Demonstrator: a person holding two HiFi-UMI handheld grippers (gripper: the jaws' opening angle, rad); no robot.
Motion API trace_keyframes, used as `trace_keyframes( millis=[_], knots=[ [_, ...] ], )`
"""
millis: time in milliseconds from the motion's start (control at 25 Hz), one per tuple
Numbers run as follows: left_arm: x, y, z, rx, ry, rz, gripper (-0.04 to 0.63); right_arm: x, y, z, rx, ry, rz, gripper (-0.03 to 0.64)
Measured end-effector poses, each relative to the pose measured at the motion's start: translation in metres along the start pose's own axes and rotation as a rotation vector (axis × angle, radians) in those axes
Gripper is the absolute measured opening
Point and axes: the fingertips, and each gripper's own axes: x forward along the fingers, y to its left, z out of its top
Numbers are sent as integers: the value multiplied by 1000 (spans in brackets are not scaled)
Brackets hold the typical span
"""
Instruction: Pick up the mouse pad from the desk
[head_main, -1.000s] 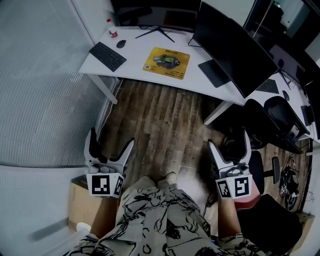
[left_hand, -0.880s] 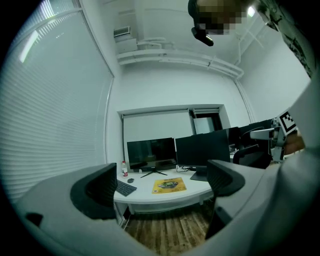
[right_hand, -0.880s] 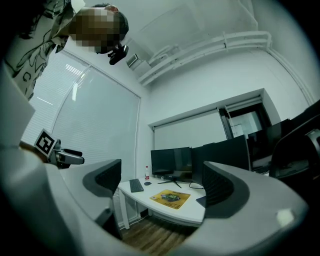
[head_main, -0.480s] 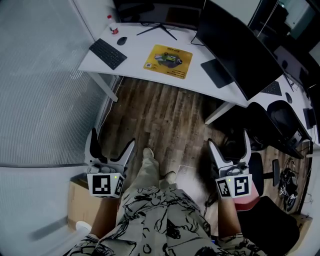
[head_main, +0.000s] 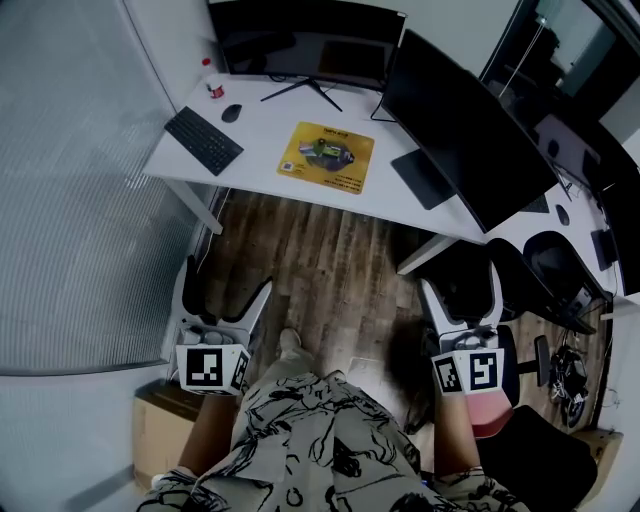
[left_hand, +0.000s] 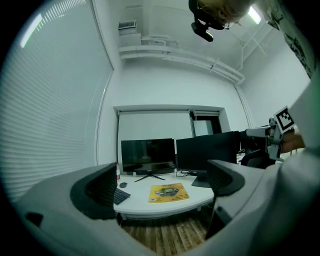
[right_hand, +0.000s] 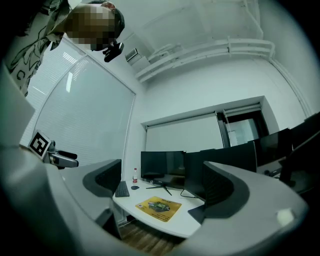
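The yellow rectangular mouse pad (head_main: 324, 158) with a printed picture is lying flat on the white desk (head_main: 262, 150), roughly mid-desk and close to the front edge. Nothing's touching it. To its left there's a black keyboard (head_main: 204, 140) set at an angle, with a small black mouse (head_main: 231, 113) just behind the keyboard and a little red-capped bottle (head_main: 212, 90) near the back corner. A dark monitor on a thin-legged stand (head_main: 305, 45) sits at the back of the desk, and a second big dark monitor (head_main: 465, 135) stands off to the pad's right.

Both grippers are well away from the desk, held low near the person's body over the dark wood-plank floor (head_main: 330, 265). The left gripper (head_main: 229, 273) has its jaws spread wide with nothing in between; through the gap its own camera just sees the desk and the pad in the distance. Same deal with the right gripper (head_main: 459, 280): jaws apart, empty, with the pad visible far off between them.

The person's patterned shirt (head_main: 310, 440) fills the bottom of the head view, and one light shoe (head_main: 290, 340) pokes out on the floor between the grippers. A brown cardboard box (head_main: 160, 425) sits by the left arm, and black office chairs (head_main: 555, 265) are off to the right.
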Motion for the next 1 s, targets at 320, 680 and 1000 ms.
trace_keyframes(
  millis=[320,680,1000],
  knots=[
    [33,33,-9,-30,12,-21,549,38,5,-1,-14,3,-27,500],
    [70,66,-6,-47,-14,-55,549,71,11,-4,-10,-8,-77,500],
    [93,92,-12,-36,0,-121,549,90,27,-7,-12,-16,-130,500]
  ],
)
